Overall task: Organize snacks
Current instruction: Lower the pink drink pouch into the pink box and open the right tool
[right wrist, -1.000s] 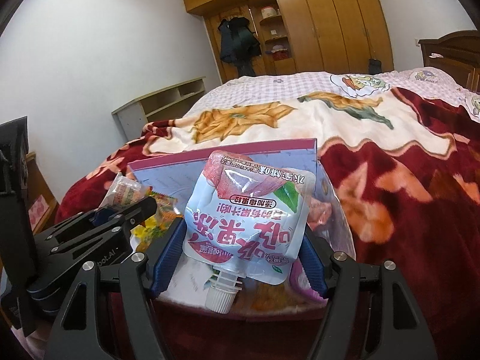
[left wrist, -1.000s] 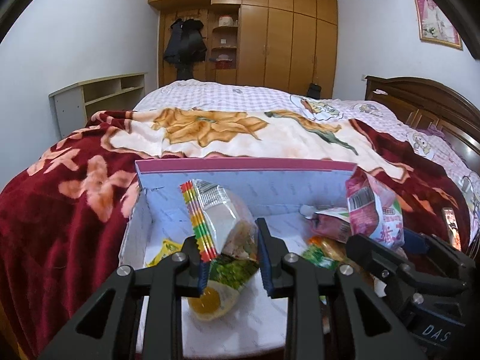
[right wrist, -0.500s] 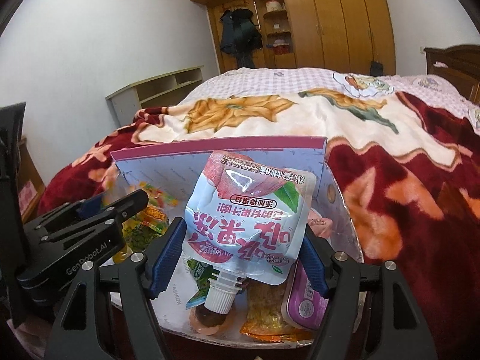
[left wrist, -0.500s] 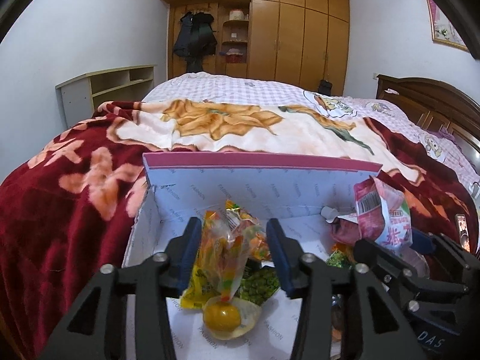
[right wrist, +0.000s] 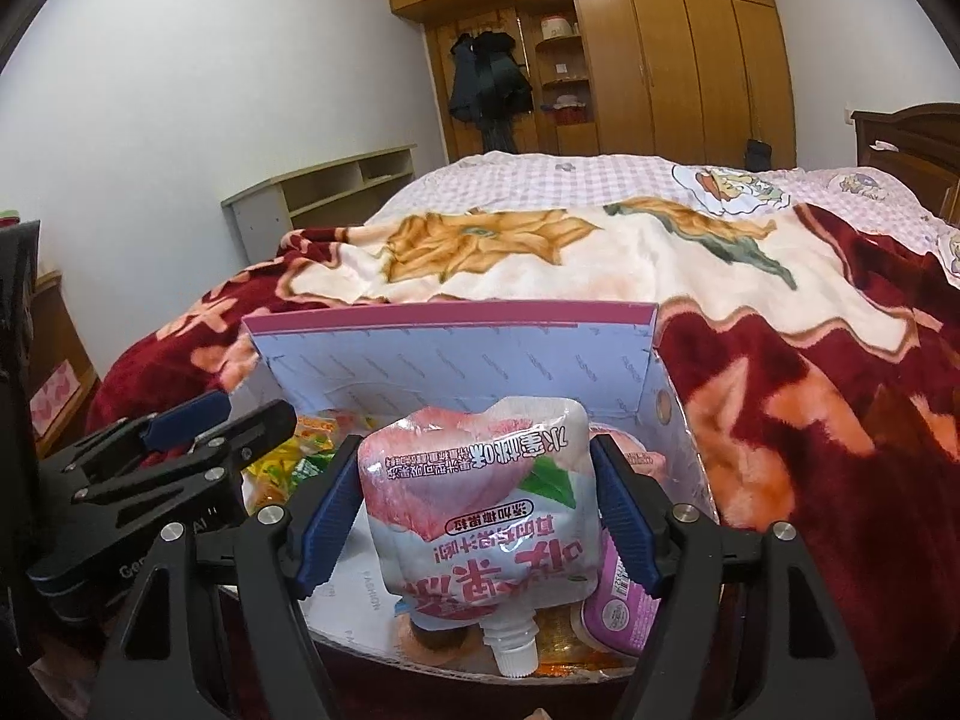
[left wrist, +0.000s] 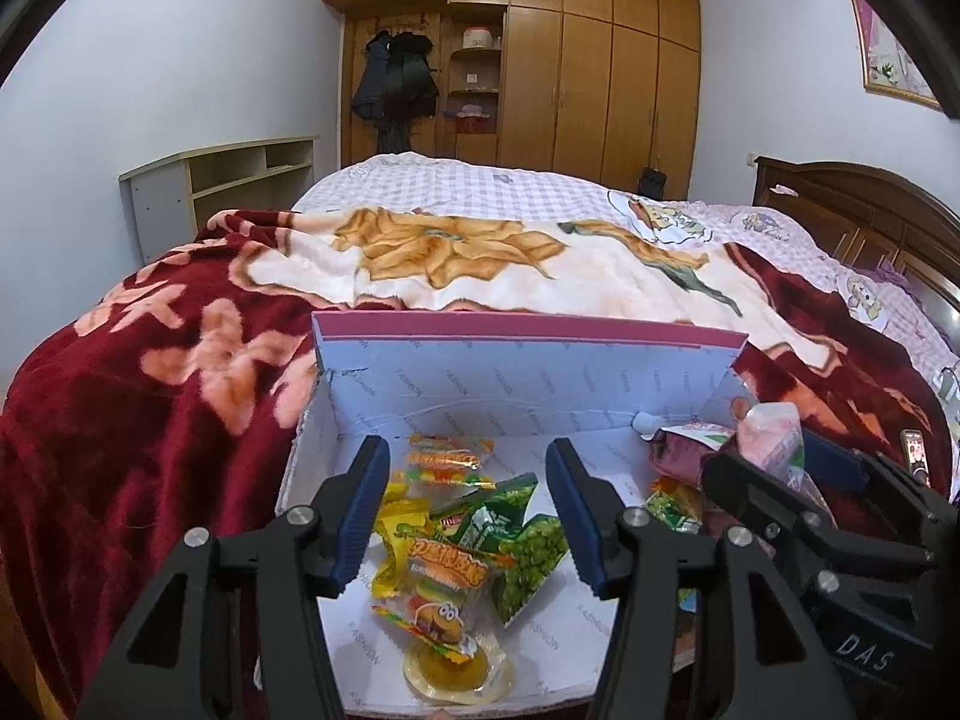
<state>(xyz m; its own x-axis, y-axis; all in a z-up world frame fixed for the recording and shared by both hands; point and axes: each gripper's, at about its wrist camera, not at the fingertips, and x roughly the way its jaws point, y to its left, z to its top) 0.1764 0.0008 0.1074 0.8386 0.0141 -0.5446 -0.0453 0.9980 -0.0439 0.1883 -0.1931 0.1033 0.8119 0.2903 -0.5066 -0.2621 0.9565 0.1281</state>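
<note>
An open white cardboard box (left wrist: 528, 372) with a pink rim sits on the bed. My left gripper (left wrist: 468, 513) is open and empty above the box's left half, over loose snack packets (left wrist: 444, 564) and a green pea packet (left wrist: 528, 552). My right gripper (right wrist: 480, 516) is shut on a pink peach jelly pouch (right wrist: 480, 516), spout down, over the box's right side (right wrist: 648, 396). The pouch also shows in the left wrist view (left wrist: 774, 444). A purple cup (right wrist: 612, 606) lies under it.
The box rests on a dark red flowered blanket (left wrist: 150, 396) on a large bed. A wooden headboard (left wrist: 852, 210) is at right, a low shelf unit (left wrist: 222, 180) at left, and wardrobes (left wrist: 570, 60) at the back. A phone (left wrist: 915, 459) lies at right.
My left gripper opened and let go of the snack packet, which dropped into the box. My right gripper lowered the pouch toward the box, still shut on it.
</note>
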